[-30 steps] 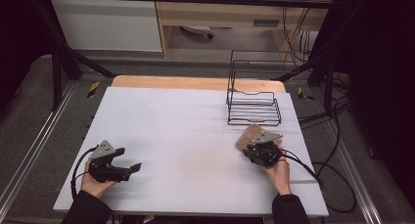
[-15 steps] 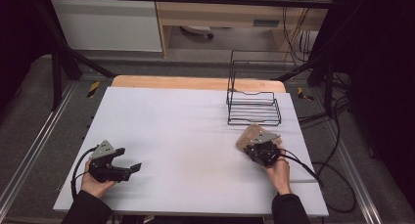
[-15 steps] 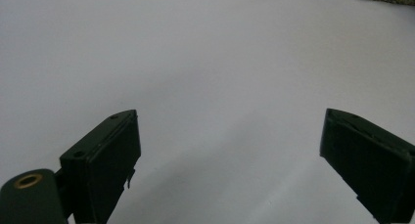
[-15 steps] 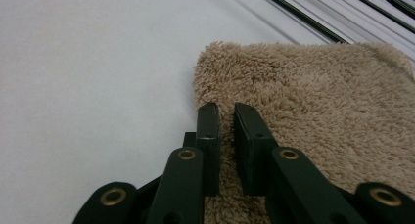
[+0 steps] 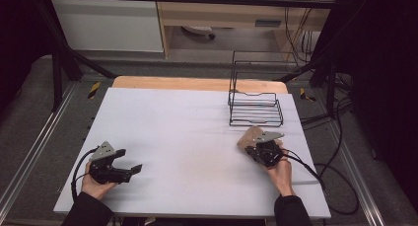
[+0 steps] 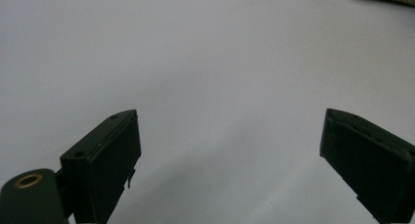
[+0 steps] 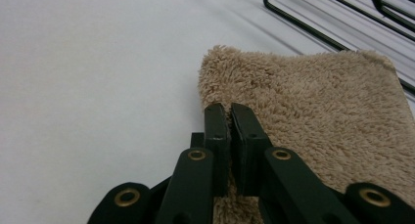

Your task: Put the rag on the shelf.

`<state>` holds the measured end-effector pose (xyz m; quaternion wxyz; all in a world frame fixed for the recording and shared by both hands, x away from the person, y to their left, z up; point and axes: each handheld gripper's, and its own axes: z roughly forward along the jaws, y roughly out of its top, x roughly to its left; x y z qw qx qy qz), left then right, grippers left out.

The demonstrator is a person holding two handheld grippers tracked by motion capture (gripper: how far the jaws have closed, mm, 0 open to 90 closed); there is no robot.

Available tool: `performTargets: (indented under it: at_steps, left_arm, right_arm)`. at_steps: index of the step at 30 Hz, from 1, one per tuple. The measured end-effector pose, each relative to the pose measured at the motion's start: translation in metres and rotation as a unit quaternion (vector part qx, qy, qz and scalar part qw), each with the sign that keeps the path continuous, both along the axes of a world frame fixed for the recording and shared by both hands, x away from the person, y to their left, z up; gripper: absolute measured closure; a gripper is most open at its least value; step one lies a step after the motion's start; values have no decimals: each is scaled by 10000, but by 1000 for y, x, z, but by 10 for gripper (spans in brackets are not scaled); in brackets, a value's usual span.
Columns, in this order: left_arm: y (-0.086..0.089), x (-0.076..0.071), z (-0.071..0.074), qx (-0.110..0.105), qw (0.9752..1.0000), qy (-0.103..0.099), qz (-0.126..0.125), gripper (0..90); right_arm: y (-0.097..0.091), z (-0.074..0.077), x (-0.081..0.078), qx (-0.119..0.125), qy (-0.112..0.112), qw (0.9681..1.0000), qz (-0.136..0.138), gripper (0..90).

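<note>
My right gripper [image 7: 230,111] sits at the near right of the white table [image 5: 187,132], its jaws pressed together, with a beige terry cloth [image 7: 313,111] lying around and under them; whether a fold of the cloth is pinched between them I cannot tell. In the high view this cloth [image 5: 248,135] lies flat on the table just in front of my right gripper [image 5: 256,148] and just short of the black wire rack [image 5: 255,107], which stands at the far right of the table. My left gripper [image 5: 129,168] rests at the near left, well apart from the cloth, its jaws spread wide over bare table surface [image 6: 205,77] with nothing between them.
</note>
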<state>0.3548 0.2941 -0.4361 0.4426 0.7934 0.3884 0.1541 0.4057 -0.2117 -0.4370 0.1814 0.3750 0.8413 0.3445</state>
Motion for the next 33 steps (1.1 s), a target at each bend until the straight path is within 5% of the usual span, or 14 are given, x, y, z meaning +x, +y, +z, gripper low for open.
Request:
performTargets:
  at_steps: [18, 33]
  left_arm:
    - [0, 0, 0, 10, 10000, 2, -3, 78]
    - [0, 0, 0, 13, 10000, 4, -2, 78]
  right_arm:
    - [44, 16, -12, 900, 429, 9947, 237, 864]
    - [100, 6, -3, 800, 619, 9946, 245, 862]
